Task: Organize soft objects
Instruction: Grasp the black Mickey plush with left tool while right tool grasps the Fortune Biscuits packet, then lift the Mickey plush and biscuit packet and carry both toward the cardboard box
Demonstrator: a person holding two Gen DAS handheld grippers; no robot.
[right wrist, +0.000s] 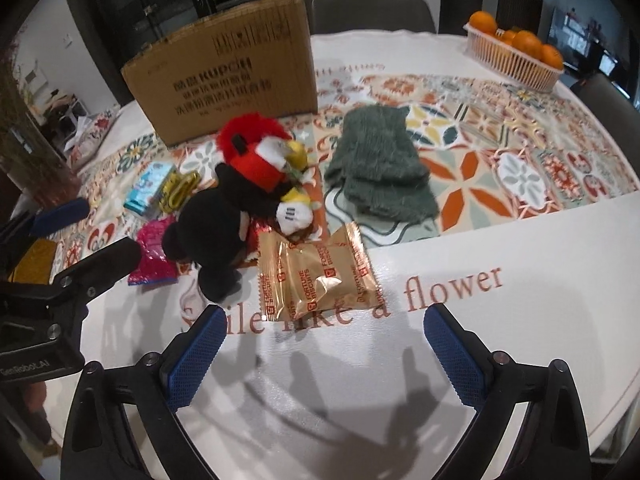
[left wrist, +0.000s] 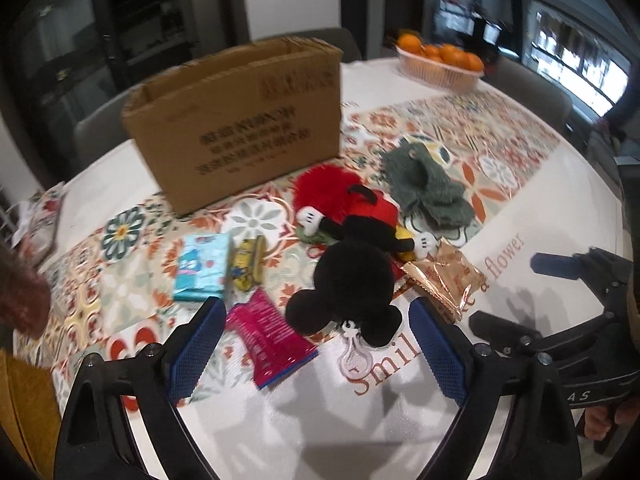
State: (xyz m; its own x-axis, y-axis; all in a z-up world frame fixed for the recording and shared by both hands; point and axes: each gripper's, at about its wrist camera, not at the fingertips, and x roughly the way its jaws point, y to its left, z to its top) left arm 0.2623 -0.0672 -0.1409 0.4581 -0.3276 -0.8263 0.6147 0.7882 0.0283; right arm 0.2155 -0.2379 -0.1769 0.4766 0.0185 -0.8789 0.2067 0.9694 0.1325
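A black and red mouse plush (left wrist: 352,264) lies face down on the table, also in the right wrist view (right wrist: 240,204). A red fluffy item (left wrist: 320,188) sits behind it. A green knitted cloth (left wrist: 428,184) lies to the right (right wrist: 380,168). An open cardboard box (left wrist: 240,120) stands behind (right wrist: 228,76). My left gripper (left wrist: 316,344) is open and empty, just in front of the plush head. My right gripper (right wrist: 324,344) is open and empty, in front of a gold biscuit packet (right wrist: 316,276).
A blue packet (left wrist: 202,268), a yellow packet (left wrist: 248,264) and a pink packet (left wrist: 268,340) lie left of the plush. A basket of oranges (right wrist: 516,52) stands at the far right. Chairs surround the table. The patterned mat (right wrist: 520,152) covers the middle.
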